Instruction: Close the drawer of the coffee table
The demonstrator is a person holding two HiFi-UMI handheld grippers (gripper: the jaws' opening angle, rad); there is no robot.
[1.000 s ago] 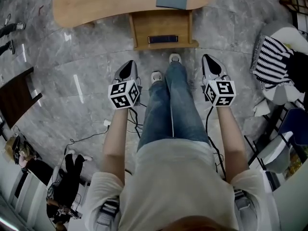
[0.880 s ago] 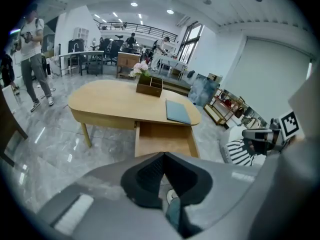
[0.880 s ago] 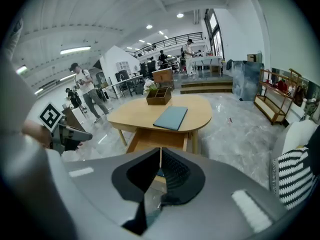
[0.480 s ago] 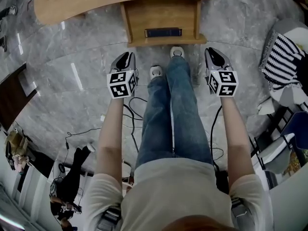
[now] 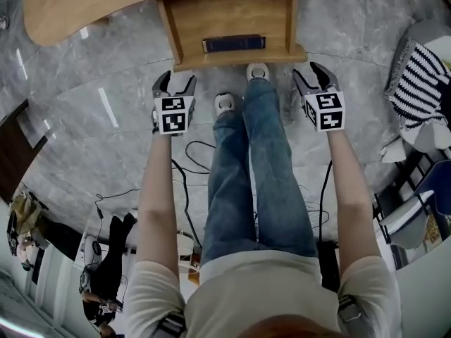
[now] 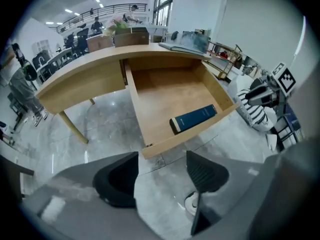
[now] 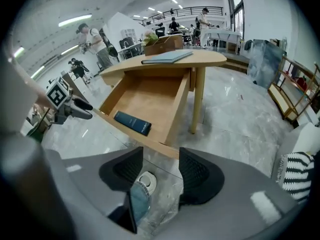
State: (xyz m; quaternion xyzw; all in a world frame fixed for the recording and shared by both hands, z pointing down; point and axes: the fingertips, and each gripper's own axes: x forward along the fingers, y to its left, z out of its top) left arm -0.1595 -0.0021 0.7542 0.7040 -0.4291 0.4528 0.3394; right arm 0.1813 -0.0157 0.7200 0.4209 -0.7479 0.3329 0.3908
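A: Where is the open light-wood drawer (image 5: 232, 16)?

B: It is pulled well out from under the pale, curved-top wooden coffee table (image 5: 84, 9), with its front board toward the person. A dark blue book (image 5: 234, 44) lies flat inside the drawer, just behind that front board.

A: And the left gripper (image 5: 176, 83)?

B: It is just in front of the drawer's front left corner, pointing steeply down. Its jaws have just been opening and stand wide apart — between them is only the grey marble floor (image 5: 106, 139), with the drawer's corner showing just past the tips.

A: The right gripper (image 5: 312, 76)?

B: That one is just in front of the drawer's front right corner. Its jaws have also just been opening, and they are spread and hold nothing. In the right gripper view a white shoe (image 7: 141, 182) and a blue-jeaned leg (image 7: 137, 204) show through the gap, and the drawer's front edge crosses just beyond.

A: Does either gripper touch the drawer?

B: Both tips are close to the front board. I cannot tell whether they touch it — but no pad presses on wood.

A: Is there anything else by the drawer?

B: The person's feet are in front of it, between the grippers. A flat grey-blue book (image 7: 167, 57) lies on the tabletop above the drawer's back end. A black-and-white striped cloth (image 5: 423, 83) lies well apart, to the drawer's right.
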